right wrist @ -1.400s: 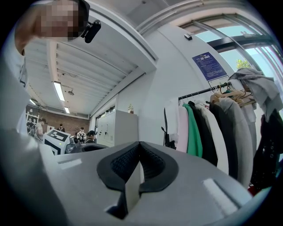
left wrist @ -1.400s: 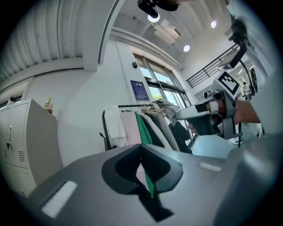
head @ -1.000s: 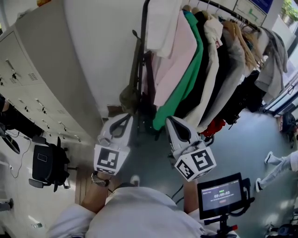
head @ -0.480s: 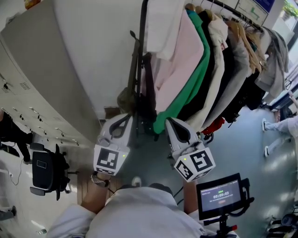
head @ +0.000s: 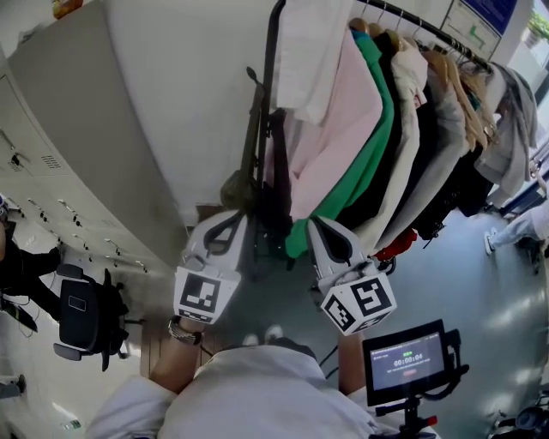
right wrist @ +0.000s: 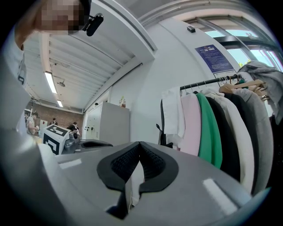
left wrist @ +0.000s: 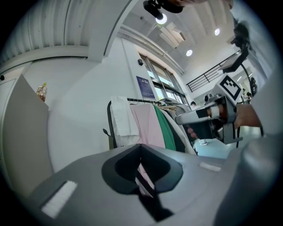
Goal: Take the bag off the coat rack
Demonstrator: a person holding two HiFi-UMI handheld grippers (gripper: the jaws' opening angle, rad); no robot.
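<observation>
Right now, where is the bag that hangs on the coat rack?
In the head view the olive bag hangs low by the left end post of the coat rack, left of the white garment.

The bag [head: 238, 187] is a small olive-green pouch with a long dark strap [head: 254, 120]. It hangs at the centre of the head view, against the black upright post of the coat rack [head: 269, 77]. The strap runs up along the post and the pouch sags below it, just left of the post. The coat rack is black metal. Its post rises to the top of the frame and its rail [head: 420, 24] runs to the upper right, lined with hanging clothes [head: 343, 146]. In the left gripper view the bag [left wrist: 110, 142] shows as an olive sliver beside the post [left wrist: 109, 123], left of centre. In the right gripper view the bag [right wrist: 164, 139] is dark and hangs low on the post, right of centre.
</observation>
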